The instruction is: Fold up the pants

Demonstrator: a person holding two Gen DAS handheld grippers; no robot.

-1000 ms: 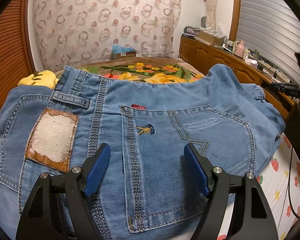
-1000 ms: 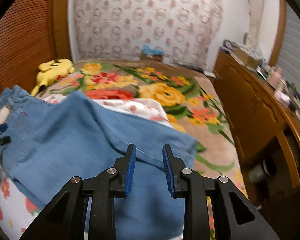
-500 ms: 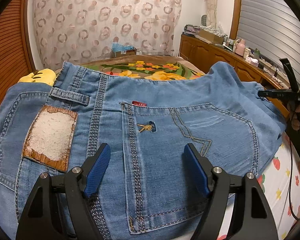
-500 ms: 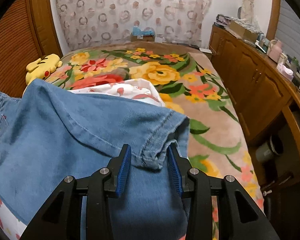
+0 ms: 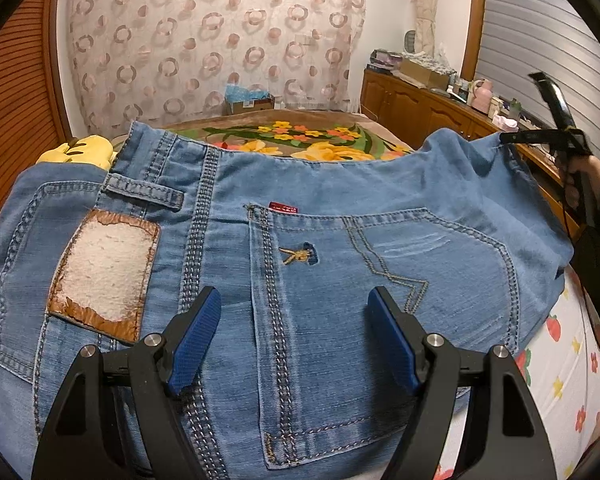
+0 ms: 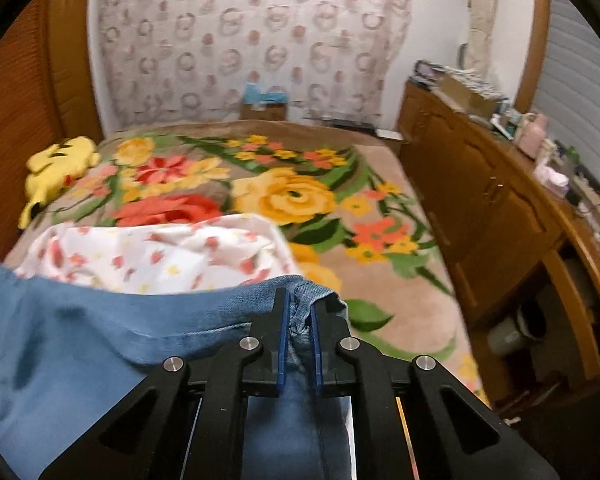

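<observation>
Light blue jeans [image 5: 324, 272] lie seat-up in the left wrist view, with a back pocket and a worn leather patch [image 5: 104, 272] showing. My left gripper [image 5: 294, 336] is open, its blue pads hovering over the seat and pocket. My right gripper [image 6: 298, 312] is shut on the hem of a jeans leg [image 6: 100, 336] and holds it raised. The right gripper also shows in the left wrist view [image 5: 504, 138] at the far right, pinching the denim edge.
The jeans rest on a white sheet with a fruit print [image 6: 160, 252] over a floral blanket [image 6: 300, 196]. A yellow plush toy [image 6: 56, 168] lies at the far left. A wooden sideboard [image 6: 500, 216] with clutter runs along the right.
My right gripper has closed on the jeans hem and lifted it. The raised leg edge now rides higher at the right of the left wrist view. My left gripper has stayed open over the seat.
</observation>
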